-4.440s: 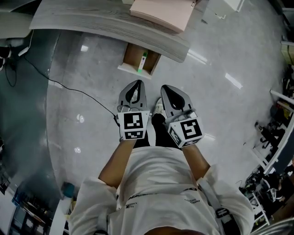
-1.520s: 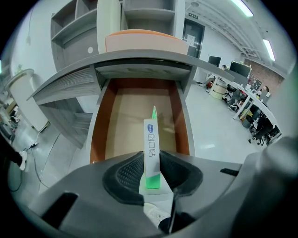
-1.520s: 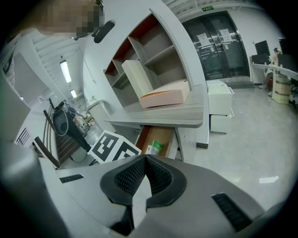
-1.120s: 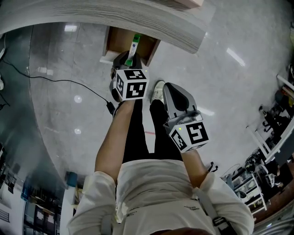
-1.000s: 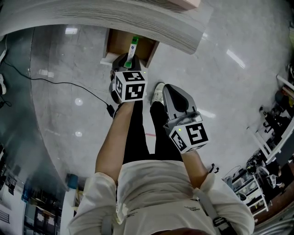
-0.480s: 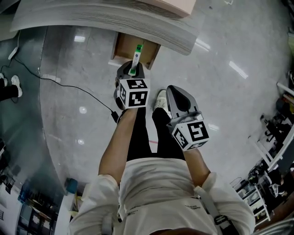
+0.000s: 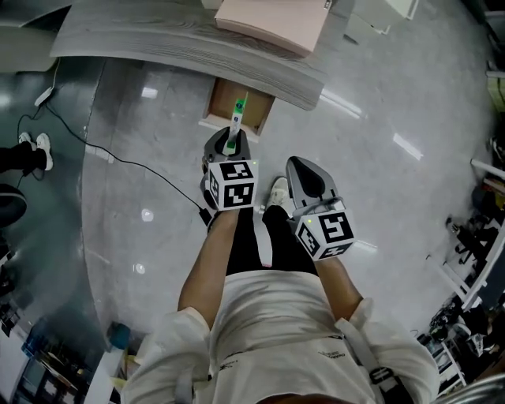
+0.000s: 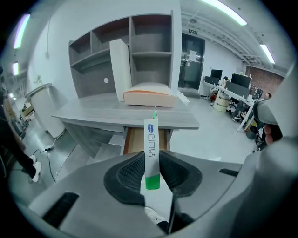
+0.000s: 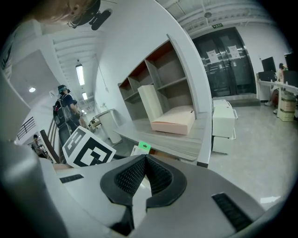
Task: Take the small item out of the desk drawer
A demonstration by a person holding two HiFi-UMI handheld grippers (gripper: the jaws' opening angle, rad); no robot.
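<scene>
Clamping a slim white carton with a green end point(image 8: 151, 153) upright between its black ribbed fingers point(image 8: 126, 175), the left gripper point(image 7: 229, 144) holds it in the air just in front of the open wooden drawer point(image 7: 223, 98) under the grey wood-grain counter point(image 7: 158, 41). The carton is out of the drawer, and its far end points towards the counter edge. The right gripper point(image 7: 304, 170) hangs just beside the left one, nearer the person, its fingers point(image 9: 126, 177) pressed together on nothing. A pale pink flat box point(image 7: 272, 20) lies on the counter above the drawer. A thin black cable point(image 7: 134, 162) trails across the glossy grey floor point(image 7: 394, 95).
</scene>
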